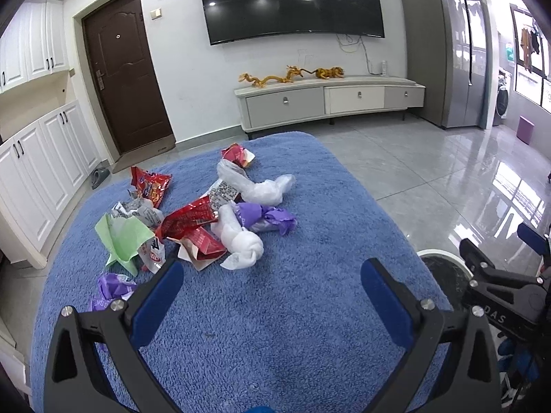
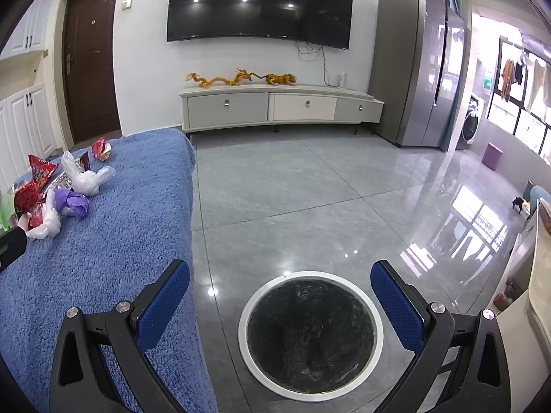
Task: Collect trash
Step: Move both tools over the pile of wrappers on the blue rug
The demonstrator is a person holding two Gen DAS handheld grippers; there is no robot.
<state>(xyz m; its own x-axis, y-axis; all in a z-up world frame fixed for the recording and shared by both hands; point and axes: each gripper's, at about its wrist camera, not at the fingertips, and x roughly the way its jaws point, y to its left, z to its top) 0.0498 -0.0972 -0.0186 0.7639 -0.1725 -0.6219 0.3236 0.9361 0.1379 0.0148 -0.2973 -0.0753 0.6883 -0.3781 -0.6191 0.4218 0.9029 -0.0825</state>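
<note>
Both the left gripper (image 1: 272,285) and right gripper (image 2: 280,289) gape wide, fingers empty; wrappers (image 1: 193,220) litter the blue-covered surface (image 1: 292,309); lined bin (image 2: 310,334) apparently empty, collection barely begun.

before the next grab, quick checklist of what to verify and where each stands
1. Left gripper open and empty: ok.
2. Right gripper open and empty: ok.
3. Trash bin lined and uncovered below the right gripper: ok.
4. Trash within the left gripper's approach: ok, the white knotted bag lies just ahead on the blue blanket.
5. Target separated from neighbours: not ok, it touches the red wrapper and the purple wrapper.
6. Room left in the bin: cannot tell, its inside is dark.
</note>
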